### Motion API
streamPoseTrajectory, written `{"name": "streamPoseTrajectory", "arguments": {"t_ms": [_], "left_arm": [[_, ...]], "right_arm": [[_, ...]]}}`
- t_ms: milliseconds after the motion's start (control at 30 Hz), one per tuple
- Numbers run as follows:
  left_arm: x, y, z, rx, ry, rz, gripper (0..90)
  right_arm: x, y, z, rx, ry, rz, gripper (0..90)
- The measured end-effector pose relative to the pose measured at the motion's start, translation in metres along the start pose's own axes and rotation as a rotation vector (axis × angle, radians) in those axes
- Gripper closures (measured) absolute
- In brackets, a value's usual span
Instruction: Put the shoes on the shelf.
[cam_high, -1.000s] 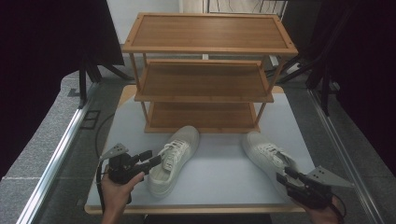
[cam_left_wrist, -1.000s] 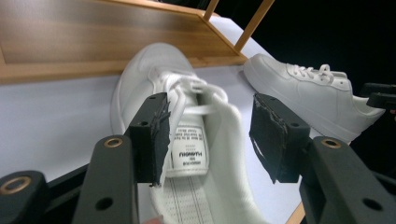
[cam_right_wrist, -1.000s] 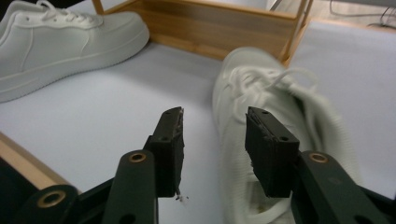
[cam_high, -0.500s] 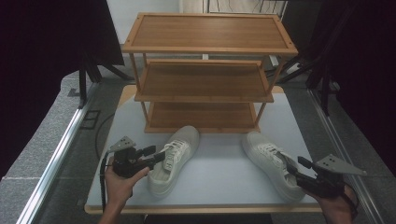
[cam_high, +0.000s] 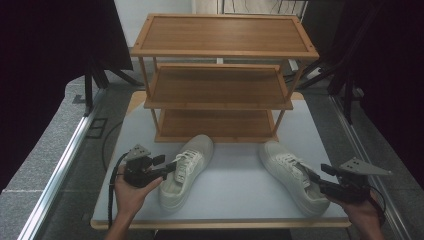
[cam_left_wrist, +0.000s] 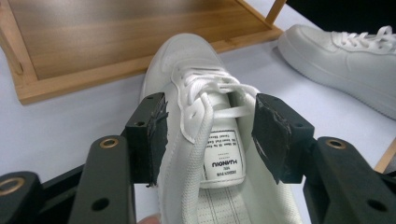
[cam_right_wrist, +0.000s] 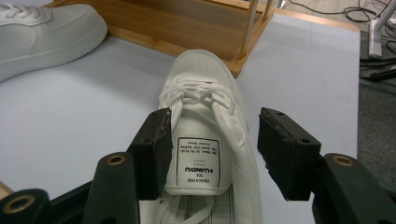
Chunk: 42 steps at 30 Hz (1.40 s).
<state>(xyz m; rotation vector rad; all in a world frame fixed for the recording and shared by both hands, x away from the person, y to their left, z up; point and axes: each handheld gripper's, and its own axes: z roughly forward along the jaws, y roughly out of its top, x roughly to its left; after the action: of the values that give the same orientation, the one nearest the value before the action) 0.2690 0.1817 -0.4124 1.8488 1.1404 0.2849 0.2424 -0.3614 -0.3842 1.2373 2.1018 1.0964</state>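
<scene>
The right tool (cam_right_wrist: 211, 154) gapes around a white sneaker's tongue (cam_right_wrist: 200, 165); another sneaker (cam_right_wrist: 42, 35) lies far left on the bench (cam_right_wrist: 79, 107).

Two black handheld grippers, each held in a bare hand with no sleeve showing.

Left gripper (cam_high: 172, 165) carrying a small grey three-cornered plate on top and trailing a black cable; right gripper (cam_high: 309, 176) wearing a larger grey three-cornered plate. Seen close in the gripper views: matte black jaws showing brass-ringed screw holes, ending in blocky black pads (cam_left_wrist: 154, 135) with worn, ragged rubber faces.
</scene>
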Motion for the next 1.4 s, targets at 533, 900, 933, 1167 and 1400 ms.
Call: {"name": "streamPoseTrajectory", "arguments": {"t_ms": [533,900,933,1167,1400], "left_arm": [[0.002,-0.002,0.031,0.085,0.062,0.031,40.2],[0.005,0.001,0.051,0.12,0.1,0.025,44.0],[0.005,0.001,0.052,0.122,0.103,0.022,44.6],[0.01,-0.002,0.056,0.123,0.099,-0.006,48.6],[0.012,-0.002,0.056,0.118,0.077,-0.02,53.5]], "right_arm": [[-0.006,-0.004,0.002,0.017,-0.01,0.011,44.4],[-0.007,-0.008,0.009,0.04,-0.025,-0.006,44.5],[-0.007,-0.008,0.009,0.048,-0.032,-0.013,44.5],[-0.017,-0.014,0.012,0.086,-0.047,-0.002,44.6],[-0.02,-0.019,0.02,0.128,-0.041,-0.026,44.6]]}}
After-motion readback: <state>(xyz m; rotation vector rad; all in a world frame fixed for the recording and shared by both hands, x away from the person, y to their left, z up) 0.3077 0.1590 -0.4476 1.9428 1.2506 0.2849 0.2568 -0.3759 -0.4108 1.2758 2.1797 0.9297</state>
